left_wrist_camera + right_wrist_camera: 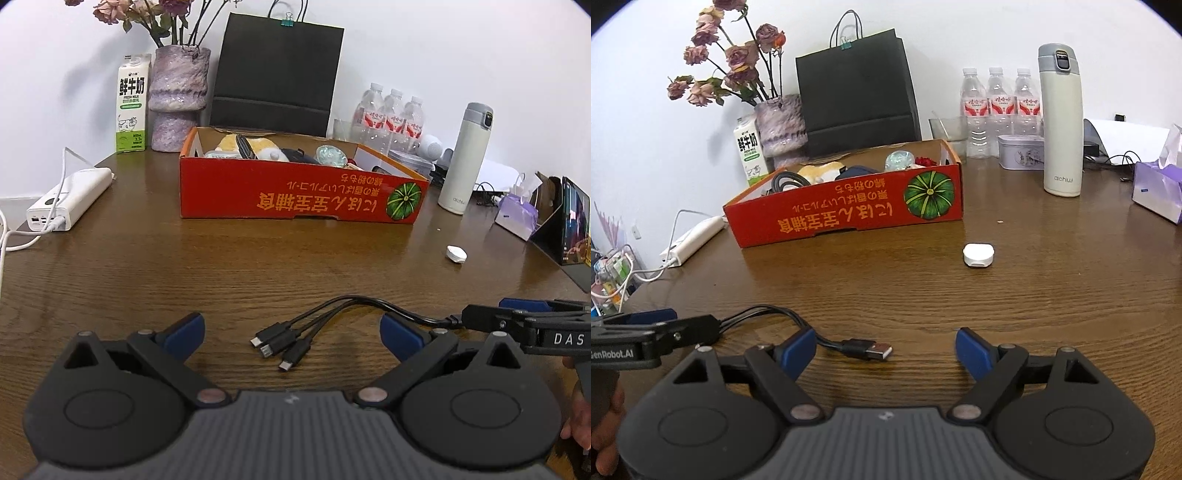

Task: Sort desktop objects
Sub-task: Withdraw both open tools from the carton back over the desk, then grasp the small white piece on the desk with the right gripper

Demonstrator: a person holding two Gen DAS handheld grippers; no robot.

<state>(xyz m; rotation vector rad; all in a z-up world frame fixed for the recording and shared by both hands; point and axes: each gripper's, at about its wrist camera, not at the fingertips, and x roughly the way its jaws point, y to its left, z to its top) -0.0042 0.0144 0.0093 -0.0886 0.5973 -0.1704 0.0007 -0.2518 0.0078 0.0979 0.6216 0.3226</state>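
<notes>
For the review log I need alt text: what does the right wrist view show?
The open right gripper hovers low over a wooden table, a black cable's USB plug lying between its fingers, untouched. The left gripper enters at left by the cable's other end. Behind lie a small white case and a red box of odds and ends.

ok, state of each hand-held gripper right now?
Left hand-held gripper: open, holding nothing; the cable plugs lie between its fingers.
Right hand-held gripper: open, holding nothing; the cable's USB end lies between its fingers.
</notes>
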